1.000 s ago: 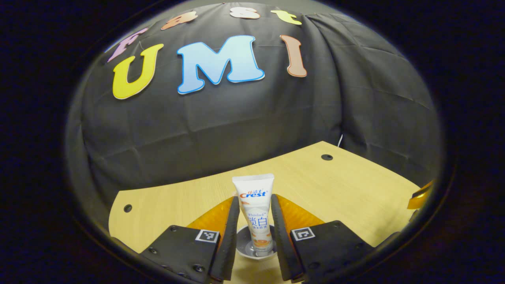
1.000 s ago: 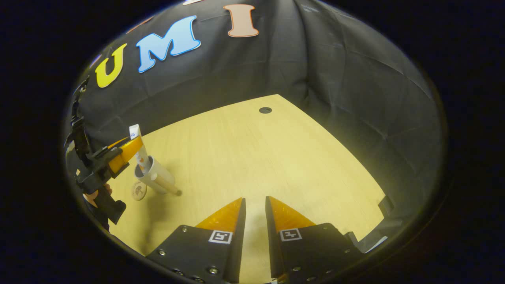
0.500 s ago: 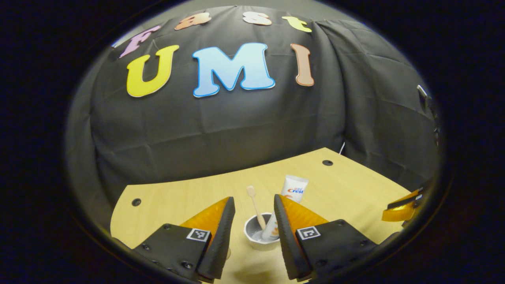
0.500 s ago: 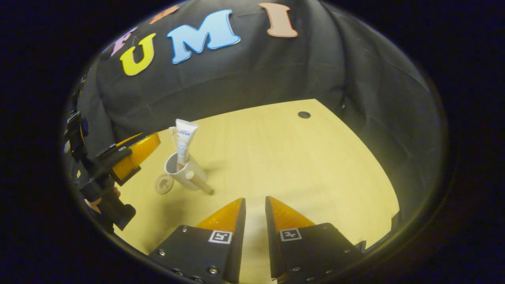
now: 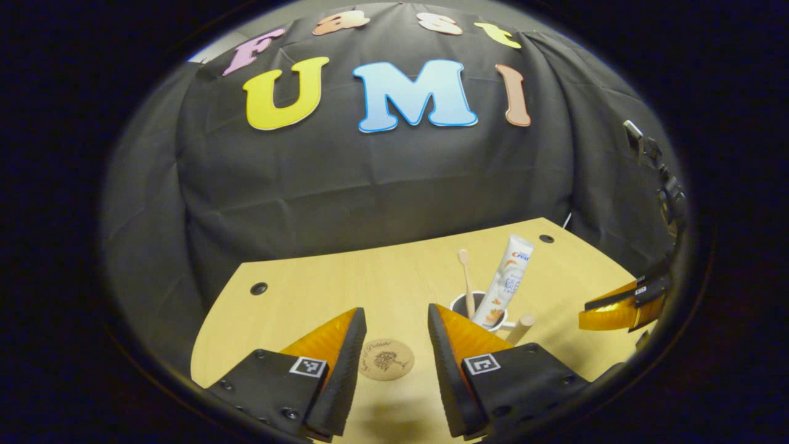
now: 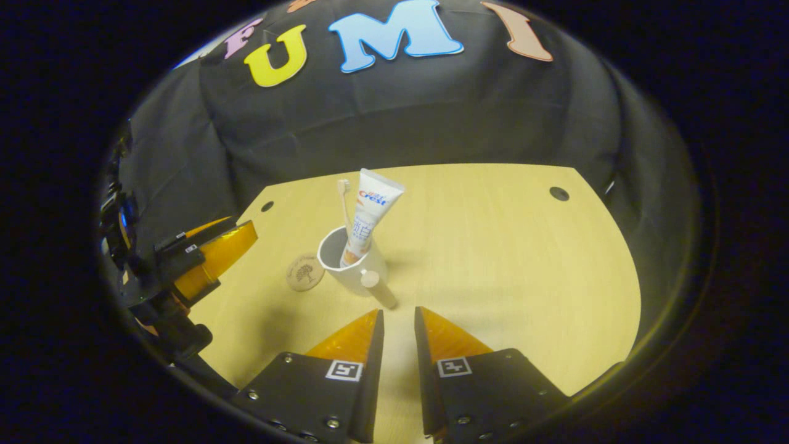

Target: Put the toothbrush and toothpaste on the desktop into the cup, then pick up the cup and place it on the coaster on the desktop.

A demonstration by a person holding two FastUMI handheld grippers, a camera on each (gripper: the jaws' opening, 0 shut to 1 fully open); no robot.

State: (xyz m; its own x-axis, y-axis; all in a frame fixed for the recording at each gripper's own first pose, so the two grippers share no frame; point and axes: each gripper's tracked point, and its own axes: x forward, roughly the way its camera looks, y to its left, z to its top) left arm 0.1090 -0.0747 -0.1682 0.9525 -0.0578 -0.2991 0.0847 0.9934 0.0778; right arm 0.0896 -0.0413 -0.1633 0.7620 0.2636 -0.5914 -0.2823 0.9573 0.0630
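The white cup (image 6: 351, 265), with the pale-handled toothbrush (image 6: 343, 197) and the white toothpaste tube (image 6: 368, 213) standing in it, sits on the light wooden tabletop (image 6: 493, 246) just ahead and slightly left of the right tongs (image 6: 398, 320), whose fingers stand near together, gripping nothing. Its wooden peg handle (image 6: 377, 287) points toward them. The round cork coaster (image 6: 304, 272) lies just beside the cup, on its left. The left tongs (image 5: 392, 327) are spread, empty, with the coaster between their tips. The right tongs look better placed; bare tabletop surrounds the cup.
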